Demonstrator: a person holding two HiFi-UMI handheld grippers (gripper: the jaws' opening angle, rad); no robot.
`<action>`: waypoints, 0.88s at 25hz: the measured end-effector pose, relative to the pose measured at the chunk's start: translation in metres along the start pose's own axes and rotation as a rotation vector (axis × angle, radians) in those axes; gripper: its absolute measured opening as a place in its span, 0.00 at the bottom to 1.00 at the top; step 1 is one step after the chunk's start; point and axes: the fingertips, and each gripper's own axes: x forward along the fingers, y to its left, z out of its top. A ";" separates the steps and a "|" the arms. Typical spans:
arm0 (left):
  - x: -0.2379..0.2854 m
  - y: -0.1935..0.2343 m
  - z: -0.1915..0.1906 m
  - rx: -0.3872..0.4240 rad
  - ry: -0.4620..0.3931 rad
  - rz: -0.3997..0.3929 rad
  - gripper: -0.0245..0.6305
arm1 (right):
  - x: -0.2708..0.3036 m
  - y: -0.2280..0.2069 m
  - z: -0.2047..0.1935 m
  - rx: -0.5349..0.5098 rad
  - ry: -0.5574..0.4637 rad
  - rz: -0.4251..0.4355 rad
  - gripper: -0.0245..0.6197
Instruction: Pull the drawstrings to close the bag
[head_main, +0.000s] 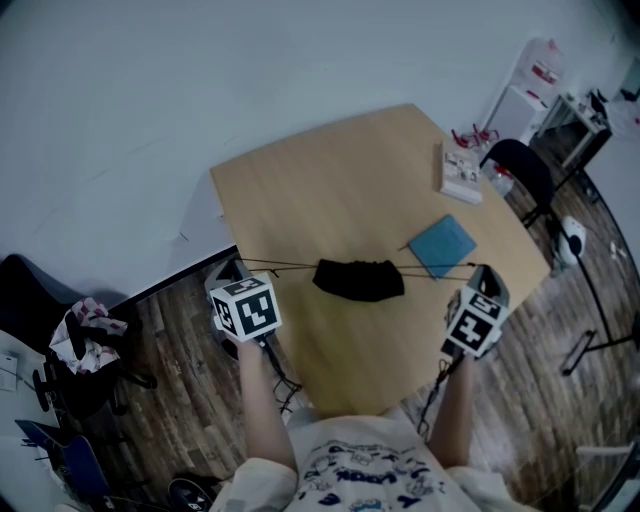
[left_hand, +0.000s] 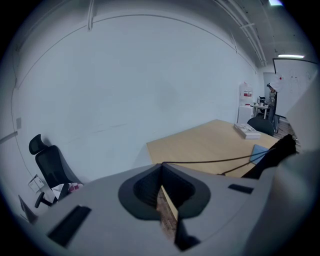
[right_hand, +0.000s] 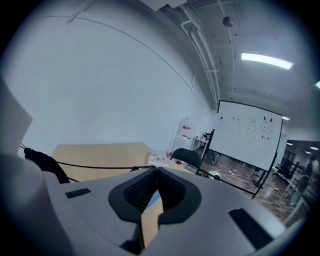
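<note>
A small black drawstring bag (head_main: 358, 279) sits bunched up over the near part of the wooden table (head_main: 340, 190). Thin dark drawstrings (head_main: 290, 267) run taut from both its sides. My left gripper (head_main: 238, 265) is off the table's left edge, shut on the left string end. In the left gripper view the jaws (left_hand: 161, 164) meet on the string (left_hand: 210, 161), which leads right to the bag (left_hand: 274, 154). My right gripper (head_main: 481, 268) is shut on the right string end (head_main: 440, 270). In the right gripper view the string (right_hand: 95, 167) runs from the closed jaws (right_hand: 152, 169) left to the bag (right_hand: 44, 162).
A blue notebook (head_main: 442, 245) lies just behind the bag's right side. A white book (head_main: 461, 170) rests at the table's far right edge, with a black chair (head_main: 520, 170) beyond it. A black office chair (head_main: 70, 350) stands on the floor at left. A whiteboard (right_hand: 250, 132) stands at right.
</note>
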 end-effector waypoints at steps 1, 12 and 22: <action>0.000 -0.001 0.000 0.006 -0.002 0.002 0.04 | 0.000 0.001 0.000 -0.006 0.001 0.003 0.05; 0.004 -0.045 -0.006 0.101 -0.006 -0.106 0.04 | 0.009 0.039 -0.023 -0.060 0.063 0.169 0.05; -0.001 -0.106 -0.014 0.095 -0.025 -0.327 0.11 | 0.002 0.087 -0.044 -0.037 0.121 0.354 0.24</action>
